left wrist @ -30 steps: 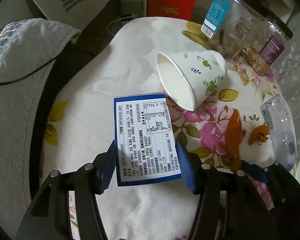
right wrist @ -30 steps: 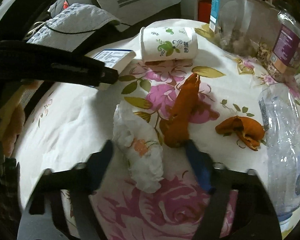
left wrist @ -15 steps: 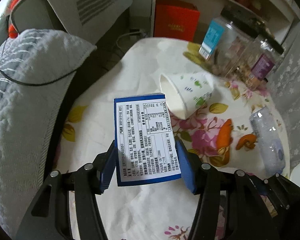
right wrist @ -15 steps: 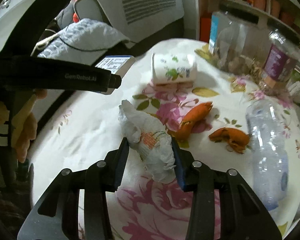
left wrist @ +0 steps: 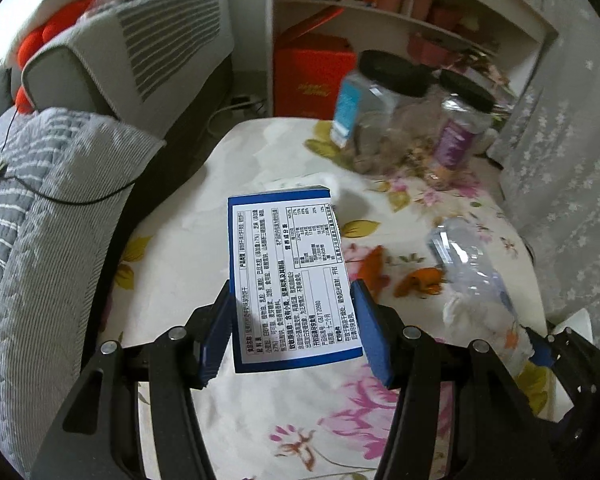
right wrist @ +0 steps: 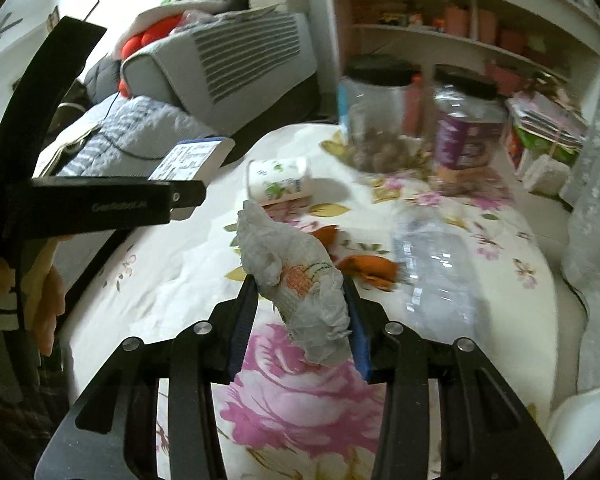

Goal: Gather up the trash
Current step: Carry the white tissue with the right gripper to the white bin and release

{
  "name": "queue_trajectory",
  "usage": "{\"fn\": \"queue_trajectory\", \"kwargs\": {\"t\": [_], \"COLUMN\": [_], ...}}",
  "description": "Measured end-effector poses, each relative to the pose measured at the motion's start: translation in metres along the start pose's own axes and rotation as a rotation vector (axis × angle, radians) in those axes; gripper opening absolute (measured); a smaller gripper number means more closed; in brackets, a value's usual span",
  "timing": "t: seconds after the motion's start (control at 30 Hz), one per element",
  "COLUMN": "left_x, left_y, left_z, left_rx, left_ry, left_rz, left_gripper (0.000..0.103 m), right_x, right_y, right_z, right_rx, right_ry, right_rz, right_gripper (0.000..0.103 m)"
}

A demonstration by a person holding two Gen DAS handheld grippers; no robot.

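Note:
My left gripper is shut on a blue-edged carton with a printed white label and holds it above the table. The carton also shows in the right wrist view. My right gripper is shut on a crumpled white tissue with an orange print, lifted off the floral tablecloth. A paper cup lies on its side farther back. Orange peels and an empty plastic bottle lie on the table to the right.
Two clear jars with black lids stand at the table's far side. A grey striped cushion and a sofa lie left. A red box and white shelves are behind. A curtain hangs right.
Both grippers have risen well above the table with their loads. The right gripper shut on the tissue and lifted it; the left carried the carton up.

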State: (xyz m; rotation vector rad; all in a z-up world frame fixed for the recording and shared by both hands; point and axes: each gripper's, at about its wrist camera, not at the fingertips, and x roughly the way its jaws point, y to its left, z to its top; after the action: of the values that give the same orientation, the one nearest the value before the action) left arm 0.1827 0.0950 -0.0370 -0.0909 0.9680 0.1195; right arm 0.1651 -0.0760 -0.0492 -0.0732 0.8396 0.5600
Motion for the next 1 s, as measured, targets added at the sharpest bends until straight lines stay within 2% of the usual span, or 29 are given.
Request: {"fn": "queue_trajectory", "kwargs": {"t": [0.63, 1.0], "left_x": [-0.046, -0.065], "left_y": [-0.097, -0.137], "left_z": [-0.010, -0.018], "left_rx": [0.110, 0.172], "left_ry": [-0.157, -0.214], "left_rz": [-0.072, -0.119], "left_gripper": [0.057, 0.057], "right_x": [-0.097, -0.132], "right_y": [-0.089, -0.120], "right_z": [-0.033, -0.050], "right_rx": [0.186, 0.260], "right_ry": [-0.162, -0.228], "right_rz": [-0.224, -0.332], "right_gripper": [0.040, 0.040]}}
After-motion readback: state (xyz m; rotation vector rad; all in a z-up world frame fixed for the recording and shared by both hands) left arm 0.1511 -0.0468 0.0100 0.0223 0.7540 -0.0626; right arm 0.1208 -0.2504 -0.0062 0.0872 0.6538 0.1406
